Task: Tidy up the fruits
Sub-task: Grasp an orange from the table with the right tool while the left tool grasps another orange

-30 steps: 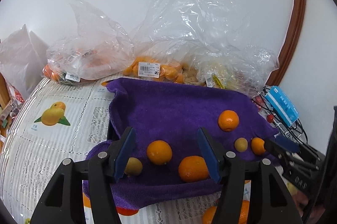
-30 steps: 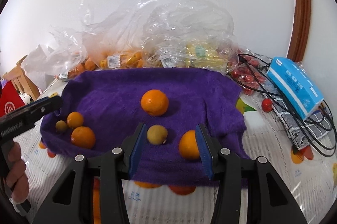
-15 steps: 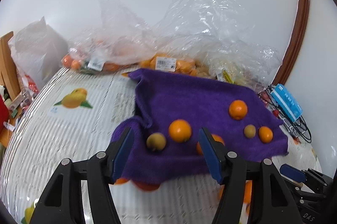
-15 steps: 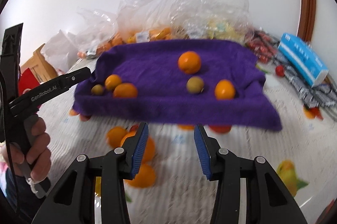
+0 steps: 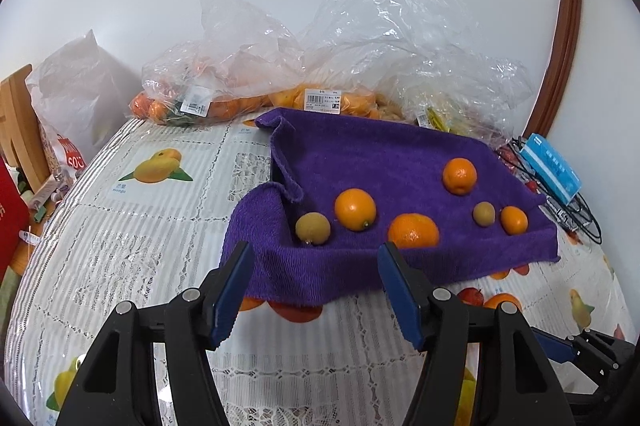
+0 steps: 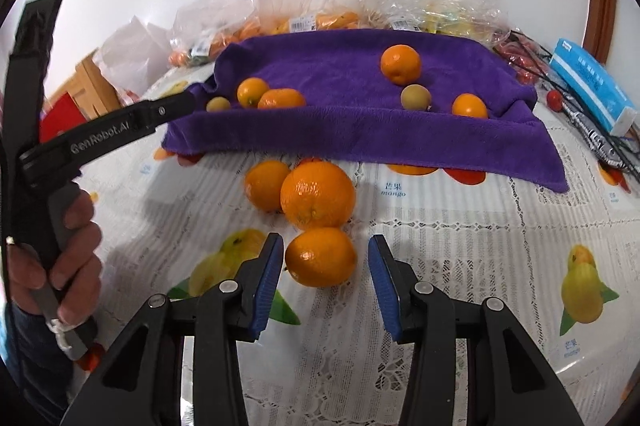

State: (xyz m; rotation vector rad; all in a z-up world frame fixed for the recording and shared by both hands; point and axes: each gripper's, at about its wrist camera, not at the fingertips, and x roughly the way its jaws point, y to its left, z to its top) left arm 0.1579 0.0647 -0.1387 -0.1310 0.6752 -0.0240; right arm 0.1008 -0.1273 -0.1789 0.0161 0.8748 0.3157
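Fingers point(image 6: 267, 274) astride nearest orange point(image 6: 321, 257)

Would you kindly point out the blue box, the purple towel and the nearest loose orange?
blue box point(image 6: 592, 81), right wrist view, top face.
purple towel point(image 6: 320, 65), right wrist view, bare middle.
nearest orange point(image 6: 320, 257), right wrist view, centre of peel.

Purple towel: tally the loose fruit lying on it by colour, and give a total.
Lying on the purple towel:
Orange fruits: 4
Yellow-green fruits: 2
Total: 6
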